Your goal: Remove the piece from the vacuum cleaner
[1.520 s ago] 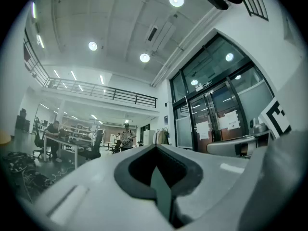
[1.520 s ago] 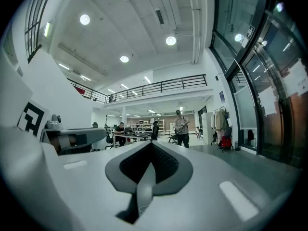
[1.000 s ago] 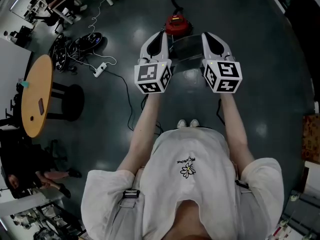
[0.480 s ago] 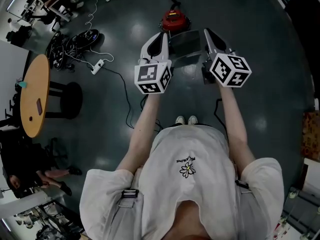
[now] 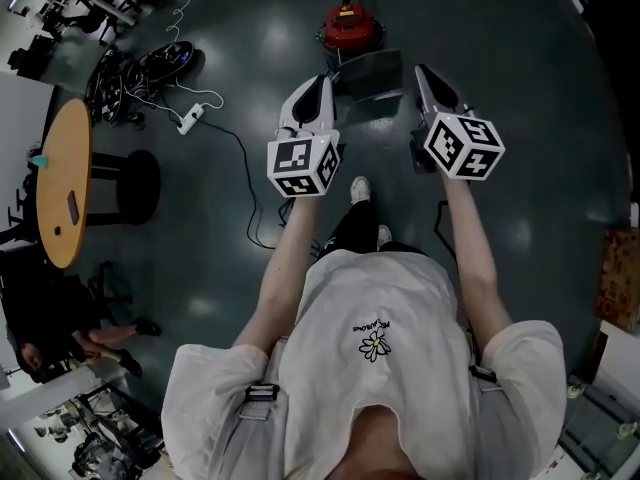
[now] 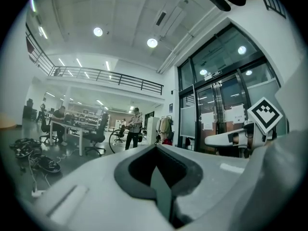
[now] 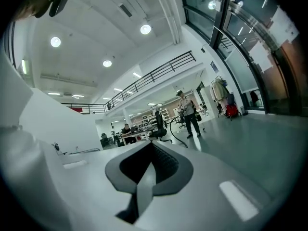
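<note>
In the head view a red vacuum cleaner (image 5: pixel 350 26) stands on the dark floor ahead of me. A dark grey boxy part (image 5: pixel 368 73) lies just on my side of it. My left gripper (image 5: pixel 318 86) and right gripper (image 5: pixel 426 74) are held out at chest height, one on each side of that grey part and above it, touching nothing. Both are shut and empty. In the left gripper view the left gripper (image 6: pixel 156 172) has its jaws closed on each other. The right gripper (image 7: pixel 147 174) looks the same in its own view. Neither gripper view shows the vacuum clearly.
A round wooden table (image 5: pixel 60 193) and black stool (image 5: pixel 135 188) stand at the left. A power strip (image 5: pixel 188 120) with cables lies near a cable tangle (image 5: pixel 140 73). A person (image 7: pixel 185 112) stands far off by desks. Glass doors (image 6: pixel 226 105) are on the right.
One of my feet has stepped forward. The vacuum and grey part sit higher in the head view. The right gripper shifted a little to the right. Both grippers stay shut.
</note>
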Available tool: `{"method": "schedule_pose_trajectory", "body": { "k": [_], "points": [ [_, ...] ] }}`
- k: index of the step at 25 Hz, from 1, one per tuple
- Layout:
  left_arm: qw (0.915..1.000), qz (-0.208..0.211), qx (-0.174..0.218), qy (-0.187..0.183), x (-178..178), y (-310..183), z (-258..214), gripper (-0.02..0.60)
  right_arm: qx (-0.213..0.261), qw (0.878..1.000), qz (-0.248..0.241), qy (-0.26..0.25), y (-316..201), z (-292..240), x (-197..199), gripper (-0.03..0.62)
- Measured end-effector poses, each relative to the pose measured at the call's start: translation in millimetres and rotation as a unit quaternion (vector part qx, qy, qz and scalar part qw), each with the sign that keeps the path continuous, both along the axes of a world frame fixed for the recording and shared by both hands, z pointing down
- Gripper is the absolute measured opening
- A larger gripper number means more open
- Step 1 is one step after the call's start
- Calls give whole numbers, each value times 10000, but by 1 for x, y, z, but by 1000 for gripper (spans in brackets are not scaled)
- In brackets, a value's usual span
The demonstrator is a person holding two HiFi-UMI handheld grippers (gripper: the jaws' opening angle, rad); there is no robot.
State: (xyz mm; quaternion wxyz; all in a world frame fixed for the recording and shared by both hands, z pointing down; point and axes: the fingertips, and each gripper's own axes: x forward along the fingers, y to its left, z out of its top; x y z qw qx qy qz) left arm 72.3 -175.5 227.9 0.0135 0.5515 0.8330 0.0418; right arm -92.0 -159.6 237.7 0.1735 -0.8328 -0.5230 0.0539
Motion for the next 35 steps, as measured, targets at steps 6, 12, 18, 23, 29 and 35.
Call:
{"method": "schedule_pose_trajectory", "body": {
  "k": [6, 12, 18, 23, 29, 35],
  "points": [
    [9999, -24, 100, -99, 6, 67, 27, 0, 142, 9997, -79, -179, 65, 30, 3, 23],
    [9997, 20, 169, -177, 11, 160, 35, 0, 95, 9984, -119, -551, 151, 33, 10, 23],
    [9996, 86, 149, -222, 16, 250, 33, 0, 99, 9974, -70, -705, 239, 33, 13, 23],
    [9994, 70, 258, -224, 29, 305, 36, 0, 101, 9957, -4, -922, 291, 32, 19, 23],
    [9982, 20, 556, -228, 33, 348, 58, 0, 248, 9911, -152, -1299, 332, 51, 21, 23],
    [9955, -33, 944, 7, 17, 394, 90, 0, 475, 9884, -403, -1388, 389, 85, 13, 23]
  ]
}}
